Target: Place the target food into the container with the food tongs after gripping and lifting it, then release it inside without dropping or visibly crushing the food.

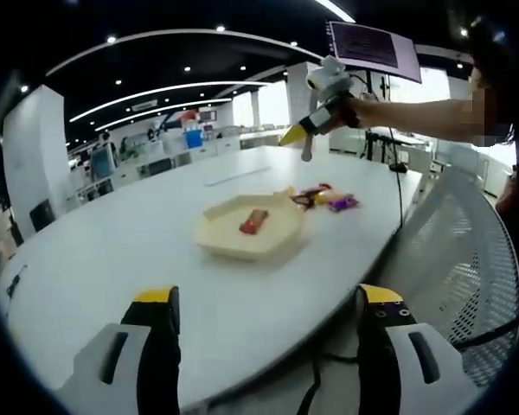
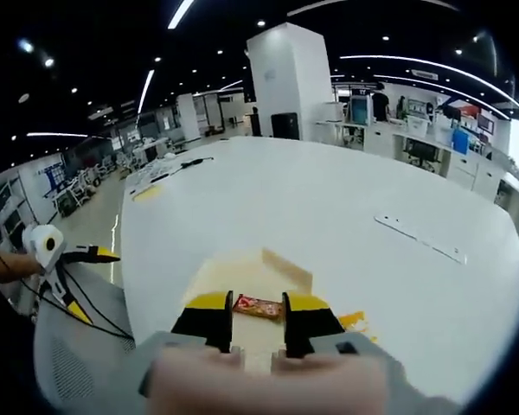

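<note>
Red-wrapped food (image 1: 253, 221) is seen lying in the cream container (image 1: 233, 245) mid-surface (image 1: 112, 251), wide bare room around. Left tongs (image 1: 268, 304) are held wide apart, empty; right tongs (image 2: 256, 317) narrowly parted, empty.

White table (image 1: 138, 251), cream tray (image 1: 242, 246) holding red snack (image 1: 253, 221), wrapped snacks (image 1: 329, 199) beside
</note>
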Available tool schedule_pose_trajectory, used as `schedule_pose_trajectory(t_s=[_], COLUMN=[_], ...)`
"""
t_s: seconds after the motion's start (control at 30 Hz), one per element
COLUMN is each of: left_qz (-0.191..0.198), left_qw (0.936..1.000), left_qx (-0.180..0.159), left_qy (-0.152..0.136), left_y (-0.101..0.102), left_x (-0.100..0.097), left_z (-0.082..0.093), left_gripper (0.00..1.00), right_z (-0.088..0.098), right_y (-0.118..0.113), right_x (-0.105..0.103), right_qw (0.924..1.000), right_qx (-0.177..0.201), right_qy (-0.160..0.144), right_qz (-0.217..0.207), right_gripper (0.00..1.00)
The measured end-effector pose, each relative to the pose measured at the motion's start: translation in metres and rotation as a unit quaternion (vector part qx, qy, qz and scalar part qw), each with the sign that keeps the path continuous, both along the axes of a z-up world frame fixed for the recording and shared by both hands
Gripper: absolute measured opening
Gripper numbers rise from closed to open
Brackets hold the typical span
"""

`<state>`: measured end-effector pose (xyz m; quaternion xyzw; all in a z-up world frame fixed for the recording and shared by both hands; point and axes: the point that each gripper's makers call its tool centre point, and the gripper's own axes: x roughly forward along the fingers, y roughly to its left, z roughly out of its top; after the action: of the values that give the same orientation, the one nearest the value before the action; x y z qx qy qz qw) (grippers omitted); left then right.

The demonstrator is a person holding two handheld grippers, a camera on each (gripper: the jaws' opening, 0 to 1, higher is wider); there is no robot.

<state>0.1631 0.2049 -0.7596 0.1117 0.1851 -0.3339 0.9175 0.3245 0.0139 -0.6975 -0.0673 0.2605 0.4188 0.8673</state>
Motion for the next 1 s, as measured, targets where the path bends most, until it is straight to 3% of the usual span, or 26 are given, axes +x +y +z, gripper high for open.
schedule_pose_trajectory(t_s=[0.83,1.0], left_qz=[-0.004,-0.004], left_qw=[0.9997,0.9996], left_qx=[0.009,0.010], left_qy=[0.023,0.025], left_y=[0.000,0.000], left_x=[-0.003,-0.003], left_z=[-0.007,-0.008], left_gripper=[0.77,0.76], right_z=[-0.042,-0.051], right_y=[-0.059,-0.061], right_x=[-0.023,-0.030], right_qw=[0.9991,0.9995], right_qx=[0.011,0.010], right_qy=[0.025,0.023], right_qz=[-0.032,-0.016], right_gripper=[0.22,0.22])
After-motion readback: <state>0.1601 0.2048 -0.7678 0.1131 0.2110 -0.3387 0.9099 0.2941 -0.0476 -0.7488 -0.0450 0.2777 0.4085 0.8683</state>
